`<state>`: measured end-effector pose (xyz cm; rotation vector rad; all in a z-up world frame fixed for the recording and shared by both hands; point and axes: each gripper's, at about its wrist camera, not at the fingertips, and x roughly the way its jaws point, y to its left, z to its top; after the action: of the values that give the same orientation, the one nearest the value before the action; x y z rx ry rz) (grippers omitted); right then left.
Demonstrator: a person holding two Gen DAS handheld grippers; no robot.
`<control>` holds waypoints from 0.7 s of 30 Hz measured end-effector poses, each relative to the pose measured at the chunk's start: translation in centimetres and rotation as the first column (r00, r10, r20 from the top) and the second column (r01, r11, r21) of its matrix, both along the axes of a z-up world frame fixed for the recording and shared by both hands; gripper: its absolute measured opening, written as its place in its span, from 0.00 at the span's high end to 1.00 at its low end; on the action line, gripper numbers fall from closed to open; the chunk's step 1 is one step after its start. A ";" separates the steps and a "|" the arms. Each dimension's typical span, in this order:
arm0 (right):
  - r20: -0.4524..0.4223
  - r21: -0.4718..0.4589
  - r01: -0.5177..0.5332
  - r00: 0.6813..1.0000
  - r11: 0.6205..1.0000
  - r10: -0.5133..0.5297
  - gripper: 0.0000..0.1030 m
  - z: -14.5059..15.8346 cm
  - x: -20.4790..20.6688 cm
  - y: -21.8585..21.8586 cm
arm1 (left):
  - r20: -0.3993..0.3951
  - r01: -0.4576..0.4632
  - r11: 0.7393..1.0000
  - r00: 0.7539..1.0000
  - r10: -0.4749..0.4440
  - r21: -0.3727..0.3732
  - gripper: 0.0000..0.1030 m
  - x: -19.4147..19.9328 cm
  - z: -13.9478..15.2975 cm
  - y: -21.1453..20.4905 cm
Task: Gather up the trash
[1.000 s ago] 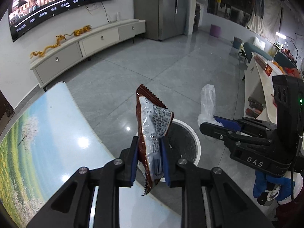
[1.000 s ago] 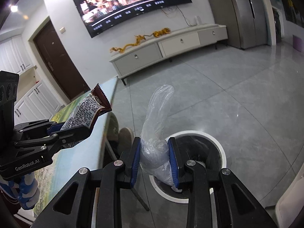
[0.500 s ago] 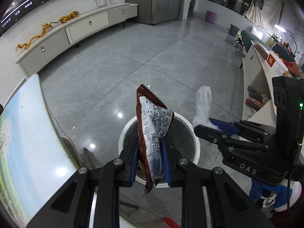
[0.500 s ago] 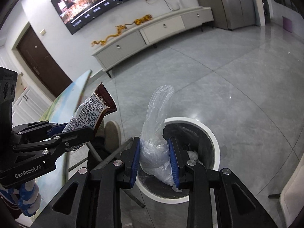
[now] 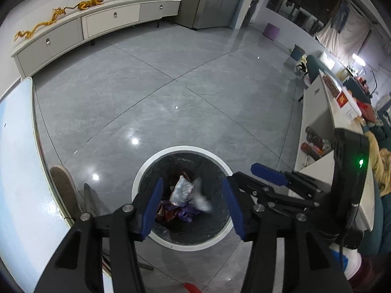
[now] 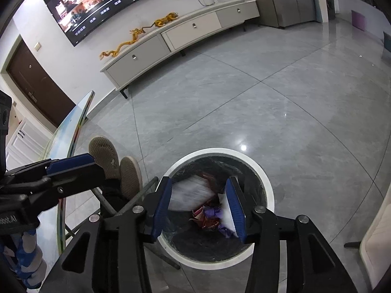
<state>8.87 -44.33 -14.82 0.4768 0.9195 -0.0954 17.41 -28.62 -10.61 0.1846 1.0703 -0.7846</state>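
Both grippers hang over the white-rimmed trash bin [image 5: 221, 234], jaws opening and gripping nothing. Below the left gripper [image 5: 193, 207] a snack wrapper [image 5: 181, 190] lies inside the bin. Between the right gripper's [image 6: 199, 207] jaws — a blurred clear plastic bag [image 6: 189, 193], apparently falling; shoes [image 6: 114, 163] at ten o'clock.

1 trash bin [image 5: 183, 241], 2 tongs: left tongs [image 5: 193, 210] & right tongs [image 6: 200, 207], 2 shoes [image 6: 114, 163], 1 TV [image 6: 107, 2], 1 counter [image 5: 17, 171].
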 end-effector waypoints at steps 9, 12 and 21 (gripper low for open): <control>0.025 -0.051 -0.034 0.999 0.998 0.035 0.54 2.0 -0.6 1.9 | 0.084 -0.076 0.997 0.993 0.078 -0.027 0.50 -1.7 2.4 3.4; 0.045 -0.088 -0.062 0.997 0.994 0.066 0.53 3.3 -0.9 3.6 | 0.125 -0.124 0.991 0.984 0.128 -0.043 0.43 -2.7 3.4 6.0; 0.134 -0.165 -0.147 0.976 0.975 0.169 0.47 7.8 -2.3 10.2 | 0.259 -0.313 0.949 0.914 0.314 -0.045 0.42 -6.1 5.7 14.5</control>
<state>6.61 -34.12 -7.07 0.2618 0.7947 0.0143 11.31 -14.13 -4.92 0.1068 0.8187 -0.4557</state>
